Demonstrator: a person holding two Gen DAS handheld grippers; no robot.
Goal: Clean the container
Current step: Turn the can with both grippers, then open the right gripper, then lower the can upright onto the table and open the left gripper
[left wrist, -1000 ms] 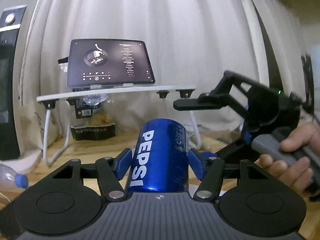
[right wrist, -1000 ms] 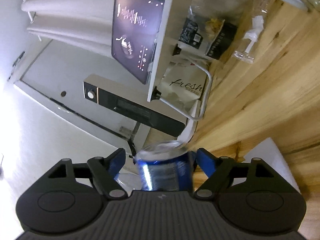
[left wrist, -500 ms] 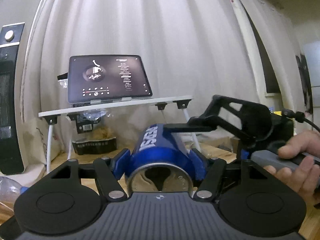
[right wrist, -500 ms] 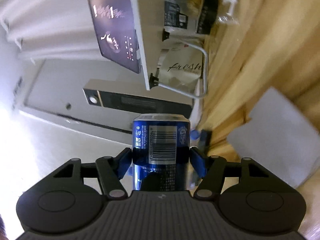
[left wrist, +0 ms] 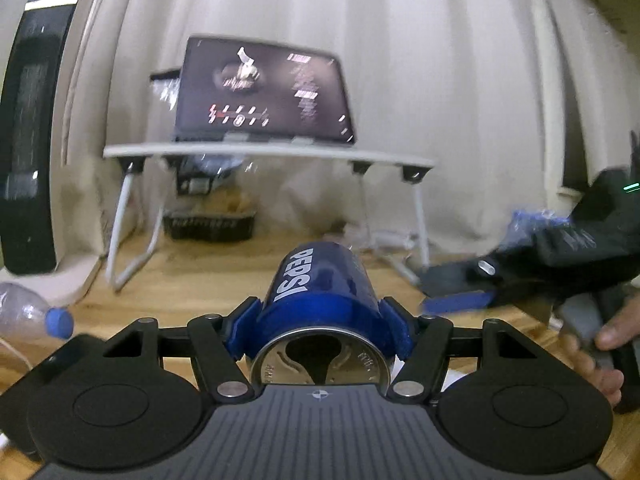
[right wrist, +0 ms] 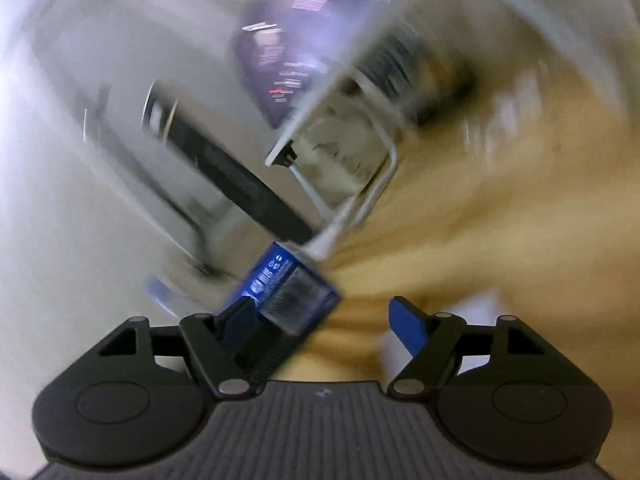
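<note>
A blue Pepsi can (left wrist: 320, 296) lies on its side between my left gripper's fingers (left wrist: 320, 328), its opened silver top facing the camera. The left gripper is shut on it and holds it above the wooden table (left wrist: 192, 288). In the blurred right wrist view the same can (right wrist: 286, 292) shows tilted by the left finger, with a wide gap to the right finger. My right gripper (right wrist: 326, 316) is open and off the can. It also shows in the left wrist view (left wrist: 520, 280) at the right, held by a hand (left wrist: 600, 344).
A tablet (left wrist: 264, 92) stands on a white folding stand (left wrist: 264, 156) at the back, with a snack bag (left wrist: 212, 216) beneath it. A tall black and beige appliance (left wrist: 28, 132) stands at the left. A plastic bottle (left wrist: 36, 316) lies at the left. A curtain hangs behind.
The right gripper has let go of the can, opened and swung away to the right. The left gripper keeps the can, lying on its side with the top toward the camera.
</note>
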